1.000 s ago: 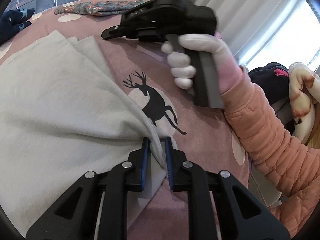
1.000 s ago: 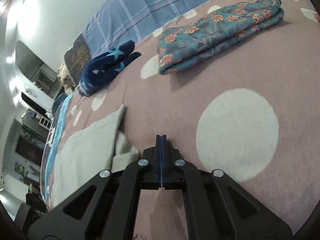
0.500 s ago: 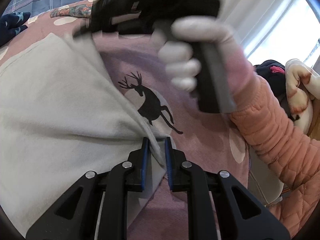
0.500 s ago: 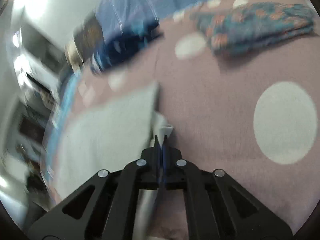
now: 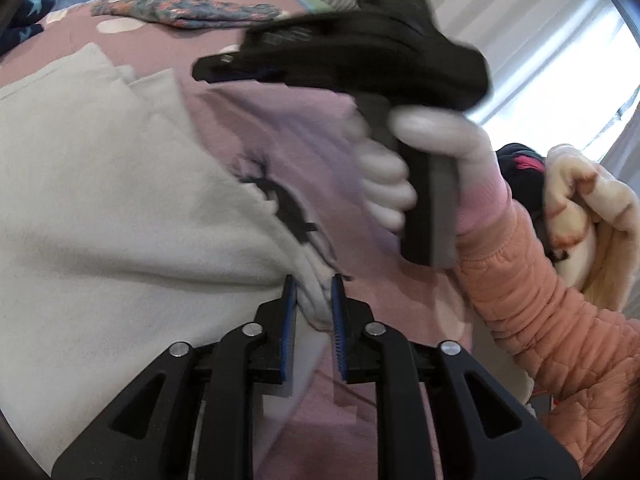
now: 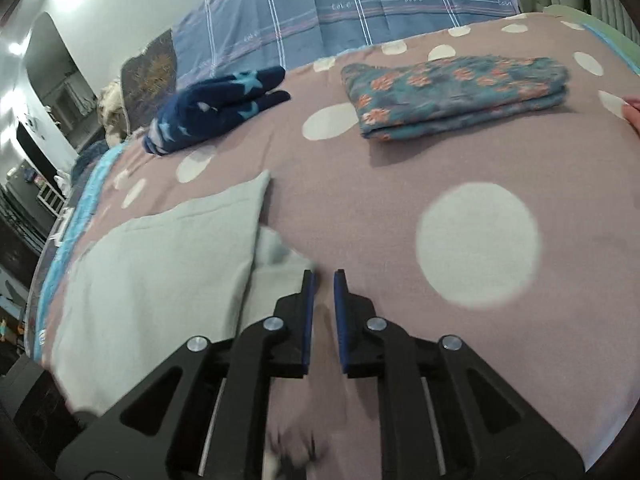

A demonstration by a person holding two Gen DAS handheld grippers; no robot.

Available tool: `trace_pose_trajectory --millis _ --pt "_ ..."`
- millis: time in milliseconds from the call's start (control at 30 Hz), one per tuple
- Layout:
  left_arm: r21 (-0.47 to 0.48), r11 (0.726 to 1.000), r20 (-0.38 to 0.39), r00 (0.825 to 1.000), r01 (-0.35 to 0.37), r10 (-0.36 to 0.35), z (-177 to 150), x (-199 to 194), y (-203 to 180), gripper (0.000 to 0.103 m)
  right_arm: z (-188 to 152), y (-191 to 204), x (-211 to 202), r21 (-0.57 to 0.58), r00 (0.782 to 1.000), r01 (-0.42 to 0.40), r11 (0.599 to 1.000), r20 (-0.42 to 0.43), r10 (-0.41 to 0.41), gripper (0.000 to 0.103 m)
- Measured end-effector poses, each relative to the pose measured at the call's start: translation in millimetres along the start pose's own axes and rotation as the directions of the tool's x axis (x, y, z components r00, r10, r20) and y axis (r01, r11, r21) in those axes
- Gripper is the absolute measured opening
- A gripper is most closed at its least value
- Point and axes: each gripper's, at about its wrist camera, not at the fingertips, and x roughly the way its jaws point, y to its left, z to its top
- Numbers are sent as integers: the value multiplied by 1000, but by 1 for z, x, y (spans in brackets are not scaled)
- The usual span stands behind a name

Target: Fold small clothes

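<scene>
A pale grey-green garment (image 5: 120, 208) lies partly folded on the mauve dotted bedspread (image 5: 288, 128). My left gripper (image 5: 314, 292) is shut on a bunched corner of that garment at its near right edge. My right gripper (image 6: 323, 280) is slightly open and empty; the same garment (image 6: 160, 272) lies just left of its fingertips, and I cannot tell whether it touches them. The right gripper also shows in the left wrist view (image 5: 224, 70), hovering above the garment's far corner in a white-gloved hand.
A folded teal floral cloth (image 6: 452, 92) and a navy star-patterned garment (image 6: 212, 108) lie farther back on the bed. A blue plaid quilt (image 6: 340, 12) lines the head end. A pile of clothes (image 5: 580, 208) sits at the right bedside.
My right gripper went from shut to slightly open and swung across the garment's far corner. My left gripper kept its hold and bunched the garment corner more.
</scene>
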Motion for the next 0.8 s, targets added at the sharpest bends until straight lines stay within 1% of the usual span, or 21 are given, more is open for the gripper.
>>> trace_pose_trajectory --millis 67,100,133,167,200,233,267,300,333,367,433,467,533,567,600,633,667,700,733,767,800 --pt "10 997 6 997 72 -72 -2 -2 -6 19 -17 -7 -23 24 999 -42 999 -4 42 12" --pt "28 997 7 998 69 -69 -3 -3 -11 21 -28 -11 -33 35 998 -55 998 -8 55 14" --pt "51 997 8 999 49 -49 -4 -4 -16 25 -38 -13 -42 42 998 -61 997 -13 61 15" --pt "68 997 9 1000 25 -26 -6 -9 -20 26 -49 -13 -51 46 997 -68 997 -18 69 15" --pt "70 997 13 1000 21 -22 -8 -9 -21 26 -57 -13 -58 46 997 -76 996 -21 77 16" --pt "64 998 26 1000 11 -12 -10 -16 -21 27 -67 -10 -64 45 995 -91 995 -26 92 18" --pt "54 998 41 999 -11 9 -13 -22 -20 30 -81 -7 -71 47 992 -120 992 -36 122 20" --pt "46 998 58 998 -38 35 -16 -32 -18 32 -88 -2 -72 48 990 -135 990 -46 137 26" --pt "38 997 78 995 -72 69 -23 -42 -16 36 -98 4 -73 48 987 -147 988 -62 150 30" --pt "25 992 104 987 -124 121 -30 -56 -12 40 -102 8 -73 43 985 -151 988 -74 154 32" --pt "-15 979 149 968 -202 202 -43 -84 -2 42 -114 17 -69 37 982 -160 986 -96 163 41" --pt "-55 968 178 952 -245 251 -56 -104 4 42 -118 19 -66 47 979 -169 984 -104 174 43" --pt "-125 946 220 922 -298 319 -76 -135 14 42 -124 23 -57 73 976 -175 982 -120 183 45" --pt "-176 929 242 901 -325 361 -89 -155 20 42 -124 24 -55 81 979 -164 983 -111 173 45" --pt "-223 910 258 880 -349 400 -102 -171 25 42 -124 25 -55 81 982 -152 985 -101 159 19" --pt "-284 880 274 848 -380 454 -120 -193 33 42 -122 25 -54 89 986 -126 988 -100 135 5" --pt "-320 859 280 826 -400 489 -130 -206 36 42 -122 20 -56 109 989 -111 988 -87 121 5" --pt "-364 829 286 796 -425 533 -145 -221 40 42 -123 14 -57 140 993 -78 987 -81 90 1" --pt "-409 796 287 766 -445 576 -161 -236 45 42 -124 9 -57 143 996 -4 990 -83 16 0" --pt "-471 754 284 730 -458 621 -180 -255 51 42 -125 6 -60 141 998 21 990 -67 -12 0" --pt "-516 722 282 705 -460 651 -195 -269 56 42 -127 3 -64 167 998 8 986 -64 2 0"
